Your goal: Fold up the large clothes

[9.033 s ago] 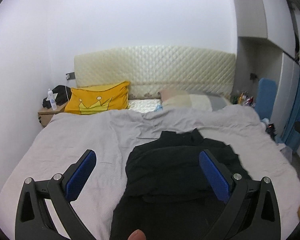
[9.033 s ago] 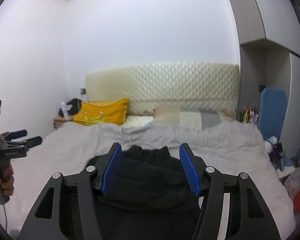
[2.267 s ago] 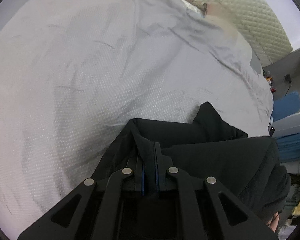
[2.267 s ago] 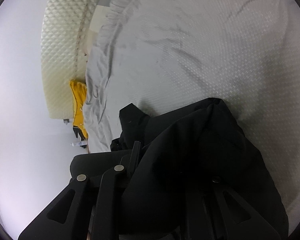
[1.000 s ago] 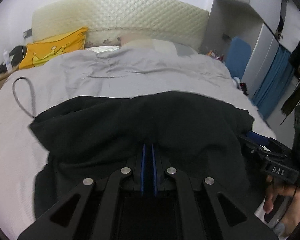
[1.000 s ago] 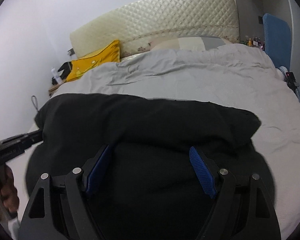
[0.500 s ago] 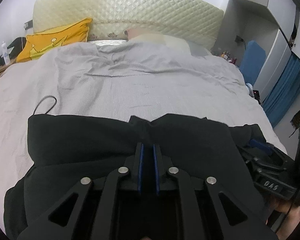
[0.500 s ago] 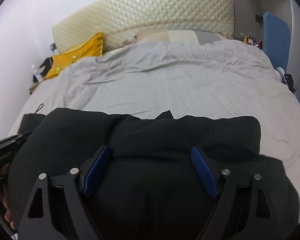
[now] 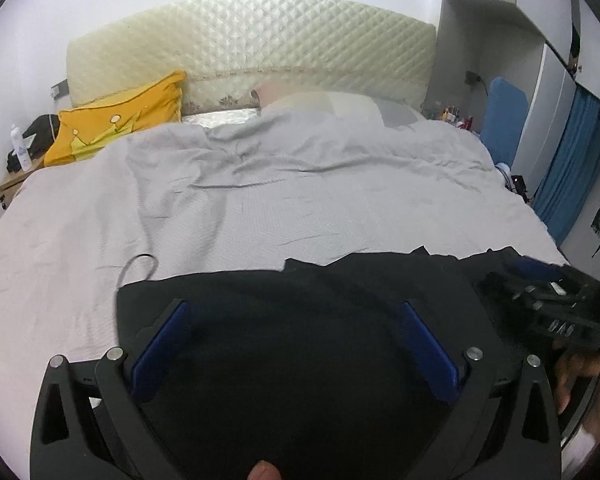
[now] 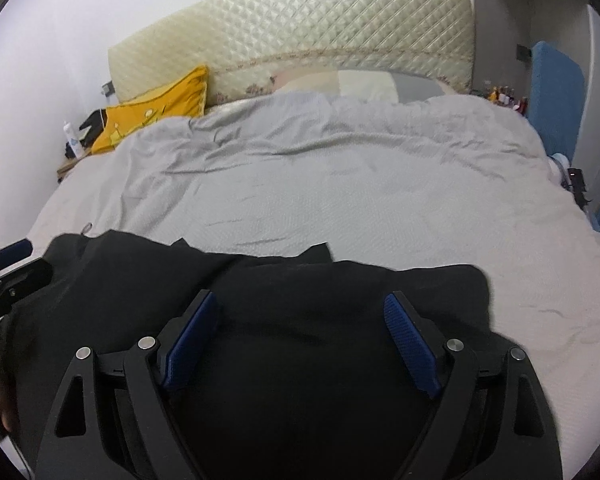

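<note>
The left tool (image 9: 292,332), pressed together 0.5 s ago, now has its jaws spread above the black garment (image 9: 300,320), which lies flat along the bed's (image 9: 260,208) near edge; the right tool (image 10: 298,320) hovers over it too, spread, gripping nothing

The left gripper (image 9: 294,330) has its two blue fingers (image 9: 162,342) spread wide over a black garment (image 9: 300,320) lying on the near part of the grey bed cover (image 9: 260,208), with the right gripper (image 9: 540,284) at the right and a yellow pillow (image 9: 120,120) far left.
</note>
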